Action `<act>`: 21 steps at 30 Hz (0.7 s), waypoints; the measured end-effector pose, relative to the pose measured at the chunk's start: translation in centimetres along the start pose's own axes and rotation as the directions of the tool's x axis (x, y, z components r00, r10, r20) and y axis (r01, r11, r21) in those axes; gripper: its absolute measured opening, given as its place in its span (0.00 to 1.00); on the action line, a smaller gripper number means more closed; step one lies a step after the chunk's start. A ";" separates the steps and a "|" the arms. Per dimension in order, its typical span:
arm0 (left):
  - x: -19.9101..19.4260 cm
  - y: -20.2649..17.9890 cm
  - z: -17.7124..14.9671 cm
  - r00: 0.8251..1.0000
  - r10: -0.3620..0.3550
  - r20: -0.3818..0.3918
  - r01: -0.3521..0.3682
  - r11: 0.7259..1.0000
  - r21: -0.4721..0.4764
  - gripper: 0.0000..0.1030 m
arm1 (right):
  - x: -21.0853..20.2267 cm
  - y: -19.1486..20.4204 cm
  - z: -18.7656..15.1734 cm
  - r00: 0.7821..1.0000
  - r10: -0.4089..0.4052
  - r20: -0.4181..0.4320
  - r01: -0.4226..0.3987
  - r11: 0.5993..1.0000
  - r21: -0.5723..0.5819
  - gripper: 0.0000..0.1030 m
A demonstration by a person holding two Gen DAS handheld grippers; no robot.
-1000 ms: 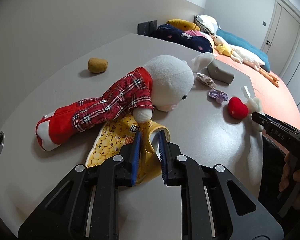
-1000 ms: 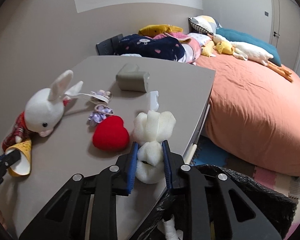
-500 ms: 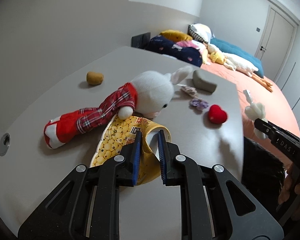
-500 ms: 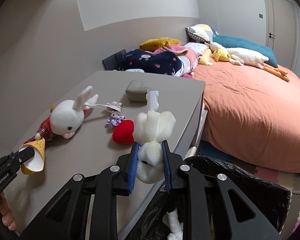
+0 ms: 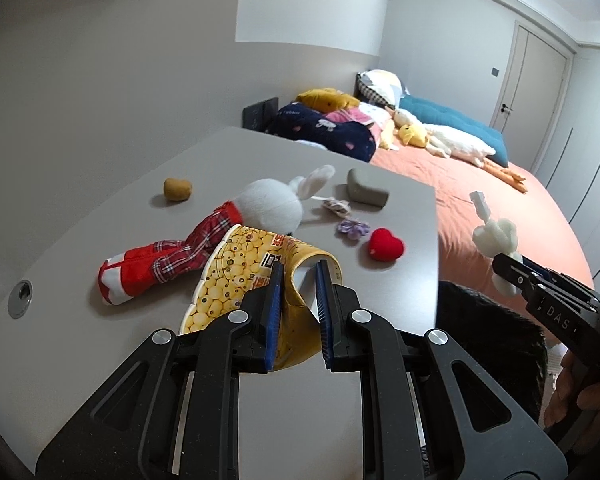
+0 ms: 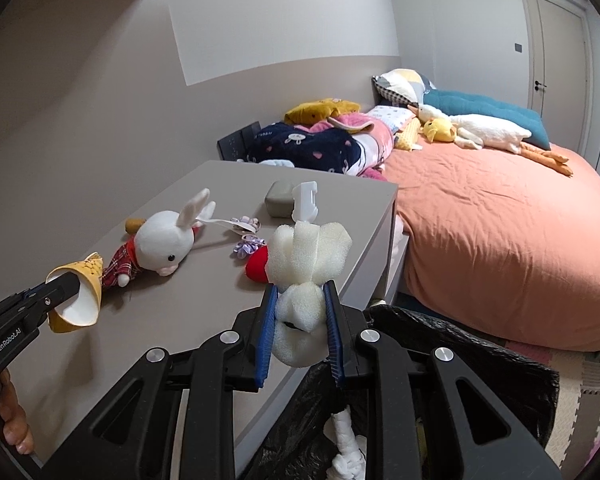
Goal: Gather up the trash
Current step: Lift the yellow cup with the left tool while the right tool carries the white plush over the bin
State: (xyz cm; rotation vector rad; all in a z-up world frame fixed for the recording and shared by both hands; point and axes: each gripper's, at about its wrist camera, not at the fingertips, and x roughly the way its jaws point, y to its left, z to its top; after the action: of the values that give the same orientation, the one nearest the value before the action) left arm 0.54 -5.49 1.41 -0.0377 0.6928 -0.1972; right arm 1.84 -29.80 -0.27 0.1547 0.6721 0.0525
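Two pieces of trash were held clear of the table (image 6: 204, 184): the right gripper (image 6: 300, 312) pinched a white foam wad (image 6: 306, 256) directly above the black trash bag (image 6: 472, 340), while the left gripper (image 5: 297, 292), farther from that bag, pinched a yellow paper cup (image 5: 256, 264).

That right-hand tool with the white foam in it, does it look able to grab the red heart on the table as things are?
Probably not yet. The right tool is shut on the white foam, so nothing else fits between its fingers. The red heart lies bare on the table with nothing on it; once the foam is dropped, the way looks free.
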 end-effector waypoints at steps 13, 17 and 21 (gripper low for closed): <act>-2.2 -4.0 -0.6 0.998 -0.055 0.026 0.054 0.998 0.045 0.15 | -4.4 -1.8 -1.5 0.999 -0.027 0.039 0.027 1.000 0.016 0.24; -2.7 -5.3 -0.7 0.997 -0.074 0.030 0.072 0.995 0.063 0.15 | -5.8 -2.6 -1.9 0.998 -0.037 0.055 0.036 0.999 0.022 0.24; -2.9 -6.7 -0.9 0.995 -0.094 0.030 0.091 0.992 0.082 0.15 | -7.2 -3.7 -2.2 0.996 -0.052 0.067 0.050 0.998 0.033 0.24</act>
State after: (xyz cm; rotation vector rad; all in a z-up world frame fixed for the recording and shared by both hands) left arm -3.35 -11.45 3.24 0.0041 0.6489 -0.3125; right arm -5.15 -33.86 1.83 0.1685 0.6086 -0.0126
